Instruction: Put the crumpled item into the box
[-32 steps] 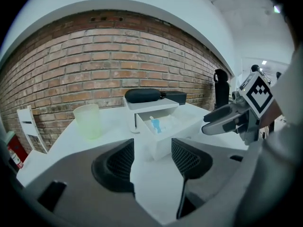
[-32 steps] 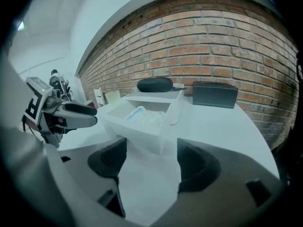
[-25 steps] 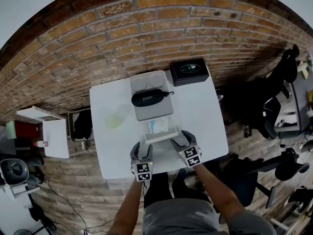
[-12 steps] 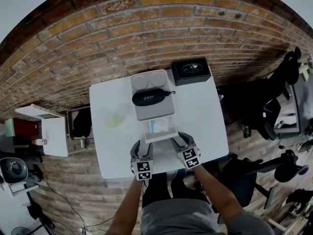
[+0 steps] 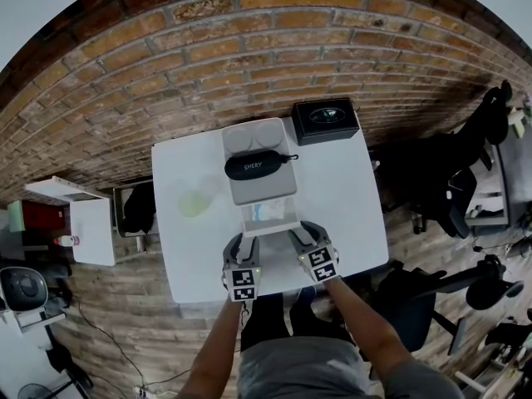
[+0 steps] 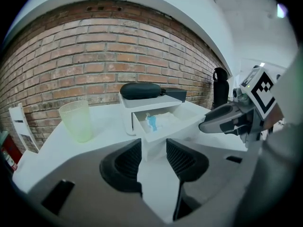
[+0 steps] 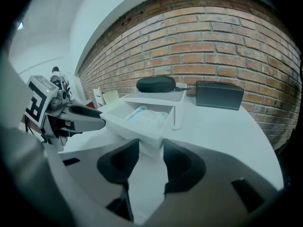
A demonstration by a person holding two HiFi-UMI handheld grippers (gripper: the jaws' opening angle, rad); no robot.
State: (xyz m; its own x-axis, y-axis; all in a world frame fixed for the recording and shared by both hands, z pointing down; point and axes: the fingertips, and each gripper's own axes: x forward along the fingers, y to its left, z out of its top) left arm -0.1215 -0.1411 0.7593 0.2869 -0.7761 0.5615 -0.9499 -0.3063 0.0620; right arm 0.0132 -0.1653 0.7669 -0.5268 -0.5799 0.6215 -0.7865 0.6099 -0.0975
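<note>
A white drawer box stands mid-table with its drawer pulled out toward me. The crumpled white and blue item lies inside the drawer. My left gripper sits at the drawer's front left corner. The right gripper is at its front right corner. Both sets of jaws have just been closing, and the drawer front fills the gap between the pads of each.
A black glasses case lies on top of the drawer box. A black box sits at the table's far right corner, by the brick wall. A pale green cup stands left of the drawer. The table's front edge is just under my hands.
Both grippers' jaws have narrowed onto the drawer front. The hands have hardly shifted, and the item still lies in the drawer.
</note>
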